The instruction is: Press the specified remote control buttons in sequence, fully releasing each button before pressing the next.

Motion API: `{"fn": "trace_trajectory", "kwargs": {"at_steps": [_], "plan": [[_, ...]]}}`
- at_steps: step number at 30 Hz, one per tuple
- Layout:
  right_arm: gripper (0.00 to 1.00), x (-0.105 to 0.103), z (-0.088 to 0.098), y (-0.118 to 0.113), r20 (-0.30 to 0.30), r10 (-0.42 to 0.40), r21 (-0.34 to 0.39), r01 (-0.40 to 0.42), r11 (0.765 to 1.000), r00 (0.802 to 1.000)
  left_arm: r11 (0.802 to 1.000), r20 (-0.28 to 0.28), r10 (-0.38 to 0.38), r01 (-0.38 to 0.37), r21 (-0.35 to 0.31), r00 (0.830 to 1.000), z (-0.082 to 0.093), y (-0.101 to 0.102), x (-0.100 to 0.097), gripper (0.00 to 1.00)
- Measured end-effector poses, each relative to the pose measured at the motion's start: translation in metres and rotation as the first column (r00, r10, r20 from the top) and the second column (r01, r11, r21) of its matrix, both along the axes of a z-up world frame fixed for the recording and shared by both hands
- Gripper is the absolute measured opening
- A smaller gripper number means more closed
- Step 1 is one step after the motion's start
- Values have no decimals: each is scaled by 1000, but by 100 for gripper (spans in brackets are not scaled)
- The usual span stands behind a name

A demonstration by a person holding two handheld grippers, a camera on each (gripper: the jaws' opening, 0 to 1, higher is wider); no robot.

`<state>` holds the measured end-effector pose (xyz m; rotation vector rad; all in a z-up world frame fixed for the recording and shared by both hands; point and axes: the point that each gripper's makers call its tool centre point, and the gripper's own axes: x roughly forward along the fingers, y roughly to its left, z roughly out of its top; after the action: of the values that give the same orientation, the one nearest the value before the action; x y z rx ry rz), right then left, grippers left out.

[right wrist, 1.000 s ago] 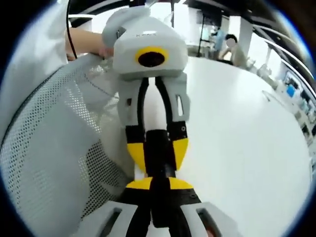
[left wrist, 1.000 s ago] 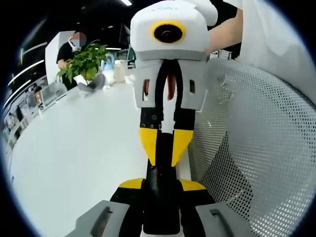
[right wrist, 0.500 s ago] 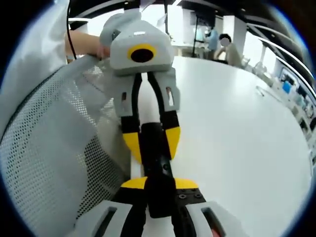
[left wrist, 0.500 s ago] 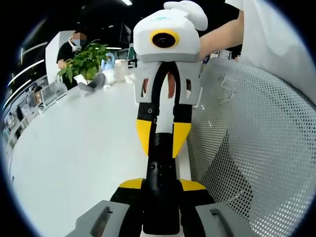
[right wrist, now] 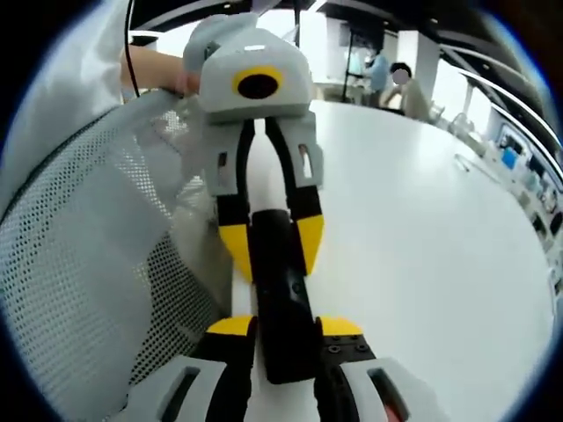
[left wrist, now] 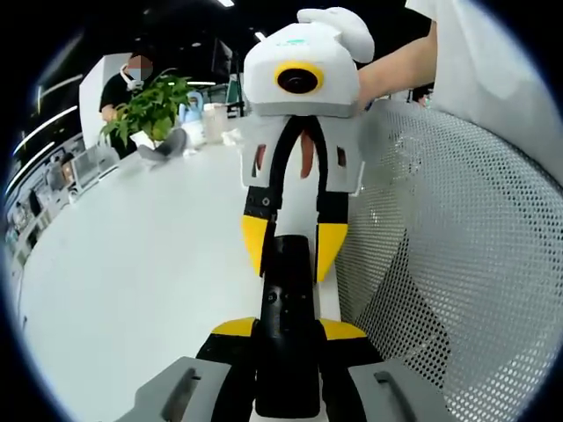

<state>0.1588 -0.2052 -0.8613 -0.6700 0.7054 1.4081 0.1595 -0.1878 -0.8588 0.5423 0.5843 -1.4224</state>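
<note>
Remote [left wrist: 287,303], a slim black bar, hangs off the white surface [left wrist: 132,264], bridged end to end between the two tools, which face each other. The left tool [left wrist: 288,329] has its yellow-tipped jaws pressed against the sides of the near end. In the right gripper view the right tool [right wrist: 284,327] pinches the opposite end in the same way. Each view also shows the other tool's yellow tips flanking the far end of the bar.

Held at both ends like this, the remote is steadied and kept in front of both cameras, but no jaw is free to reach a button. One tool would probably have to let go before any press. Its buttons are too dark to make out.

A white mesh chair back [left wrist: 457,264] stands just beside the tools. Well apart, a leafy plant [left wrist: 149,110] sits on the surface; I cannot tell what holds it.
</note>
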Motion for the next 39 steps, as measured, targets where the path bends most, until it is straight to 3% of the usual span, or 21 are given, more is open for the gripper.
{"fn": "trace_trajectory", "kwargs": {"at_steps": [4, 7, 9, 12, 15, 20, 24, 27, 30, 32, 36, 38, 39], "plan": [[22, 0, 0, 1, -1, -1, 11, 1, 1000, 1000, 999, -6, 5, -4, 34, 1000, 0, 2, 2, 26], [21, 2, 0, 0, 11, 1, 9, -1, 1000, 1000, 996, 6, 18, -18, 89, 1000, -1, 14, 7, 26], [21, 3, -1, 0, 3, -8, 13, 8, 1000, 1000, 995, 15, 36, -37, 91, 999, 6, 21, 9, 27], [21, 3, 0, 0, -4, -14, 21, 14, 1000, 1000, 988, 22, 150, -150, 25, 988, 28, 30, 20, 31], [21, 3, 0, 0, -10, -24, 28, 24, 999, 1000, 964, 24, 260, -258, -70, 965, 57, 41, 27, 35], [21, 4, 0, 0, -15, -31, 35, 31, 999, 999, 889, 32, 408, -389, -241, 913, 99, 61, 24, 51], [21, 4, 0, 0, -21, -36, 40, 37, 999, 999, 858, 53, 457, -425, -287, 888, 111, 70, 19, 62], [21, 4, 0, 0, -27, -42, 47, 43, 998, 999, 820, 77, 498, -440, -366, 864, 126, 72, 18, 74], [22, 5, 1, 0, -33, -51, 54, 52, 997, 998, 769, 86, 547, -460, -444, 832, 141, 73, 19, 88], [22, 5, 1, 0, -39, -57, 59, 60, 996, 998, 708, 77, 605, -491, -508, 793, 152, 77, 23, 94], [22, 5, 1, -1, -41, -59, 58, 61, 996, 997, 608, 28, 679, -540, -582, 734, 160, 85, 27, 100], [23, 5, 0, -1, -48, -61, 55, 64, 996, 997, 537, -42, 716, -589, -604, 696, 158, 92, 29, 100], [23, 5, 0, -1, -51, -62, 63, 65, 996, 997, 532, -47, 719, -593, -604, 694, 158, 93, 29, 100]]}}
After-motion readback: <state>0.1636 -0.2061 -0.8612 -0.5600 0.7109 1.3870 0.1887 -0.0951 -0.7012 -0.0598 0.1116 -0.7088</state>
